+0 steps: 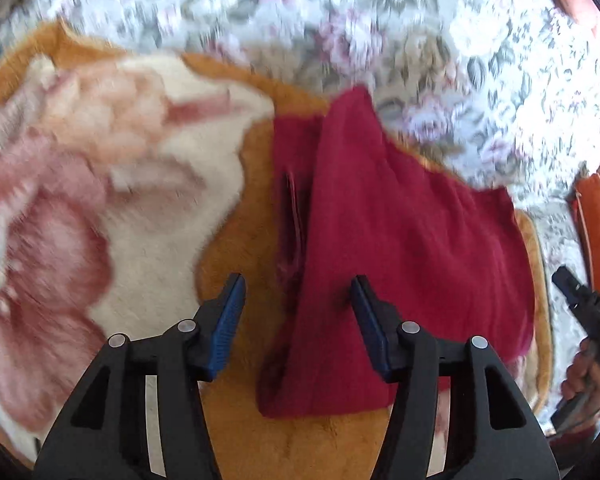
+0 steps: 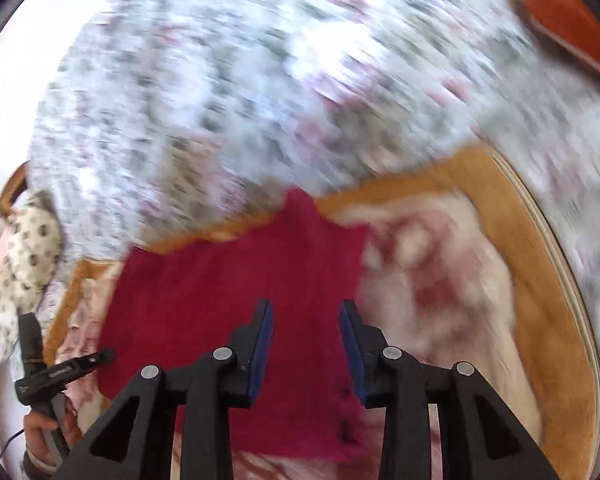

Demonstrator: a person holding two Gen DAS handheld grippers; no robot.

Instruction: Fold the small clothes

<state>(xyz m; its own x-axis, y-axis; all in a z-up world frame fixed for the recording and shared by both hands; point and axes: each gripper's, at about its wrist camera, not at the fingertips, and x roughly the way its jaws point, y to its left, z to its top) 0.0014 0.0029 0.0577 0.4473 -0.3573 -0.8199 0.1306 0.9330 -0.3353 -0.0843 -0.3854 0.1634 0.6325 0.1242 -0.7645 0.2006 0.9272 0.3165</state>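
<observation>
The dark red knit garment [image 1: 400, 248] lies flat on the orange-bordered plush blanket [image 1: 228, 240], long axis running near to far. Left gripper [image 1: 298, 300] hovers spread over its left folded edge; right gripper [image 2: 306, 320] hangs spread above its middle, both empty.

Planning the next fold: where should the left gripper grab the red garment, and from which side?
Probably the raised fold ridge of the red garment, near its close end by the left gripper. Come from above, jaws straddling the ridge: there the cloth stands up off the orange blanket, while the rest lies flat and offers little to pinch.
</observation>
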